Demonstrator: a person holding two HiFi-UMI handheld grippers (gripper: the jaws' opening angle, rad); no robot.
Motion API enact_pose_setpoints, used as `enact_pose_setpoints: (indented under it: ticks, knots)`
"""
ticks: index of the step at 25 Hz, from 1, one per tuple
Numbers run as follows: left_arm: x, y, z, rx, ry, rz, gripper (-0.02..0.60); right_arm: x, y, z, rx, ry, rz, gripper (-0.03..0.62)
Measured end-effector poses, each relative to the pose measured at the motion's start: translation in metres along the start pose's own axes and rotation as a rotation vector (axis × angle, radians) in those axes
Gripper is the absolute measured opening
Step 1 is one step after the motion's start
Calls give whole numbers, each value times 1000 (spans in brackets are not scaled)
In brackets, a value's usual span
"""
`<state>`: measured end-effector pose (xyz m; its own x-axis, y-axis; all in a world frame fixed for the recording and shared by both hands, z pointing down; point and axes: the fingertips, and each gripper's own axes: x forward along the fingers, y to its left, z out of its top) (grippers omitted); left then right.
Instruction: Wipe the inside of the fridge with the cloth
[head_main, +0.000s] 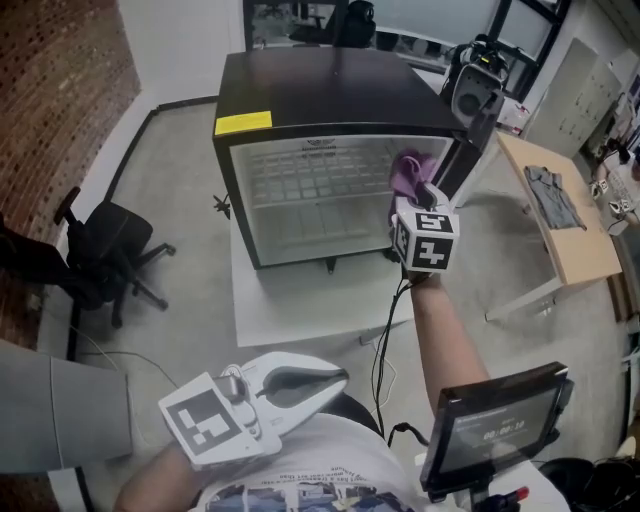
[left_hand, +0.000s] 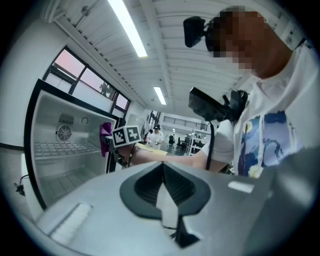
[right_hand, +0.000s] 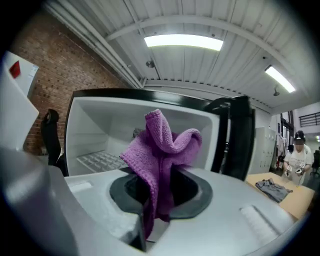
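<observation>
A small black fridge (head_main: 330, 90) stands open on a white stand, its white inside (head_main: 310, 195) and wire shelf facing me. My right gripper (head_main: 414, 188) is shut on a purple cloth (head_main: 410, 170) and holds it at the right edge of the fridge opening, near the open door (head_main: 475, 120). The right gripper view shows the cloth (right_hand: 160, 155) bunched up between the jaws, with the fridge cavity (right_hand: 115, 135) just beyond. My left gripper (head_main: 335, 378) is low by my body, shut and empty; its view shows the jaws closed, the fridge (left_hand: 65, 145) and the cloth (left_hand: 105, 137) far off.
A black office chair (head_main: 105, 255) stands left of the fridge by a brick wall. A light wooden table (head_main: 560, 215) with a grey cloth on it is at the right. A black tablet on a mount (head_main: 495, 425) hangs at my front right. A cable (head_main: 385, 335) runs down from the stand.
</observation>
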<state>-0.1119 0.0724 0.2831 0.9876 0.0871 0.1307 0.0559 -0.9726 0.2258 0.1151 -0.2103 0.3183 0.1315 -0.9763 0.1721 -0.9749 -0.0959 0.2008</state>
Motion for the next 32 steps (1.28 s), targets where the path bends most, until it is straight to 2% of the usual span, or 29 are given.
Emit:
enact_pose_setpoints:
  ticks: [7,17,26,32]
  knots:
    - [0,29,10,-8,-15,84,6,73,11,16,-134,43,41,78]
    - [11,62,18,-36,-39,175,6,137,20,-9,-214,177,99,78]
    - [12,78,22,-65,-55,215,6,153,86,-10,-226,214,292,78]
    - [2,81,23,-74,-68,252,6,157,132,1,-254,203,378,78]
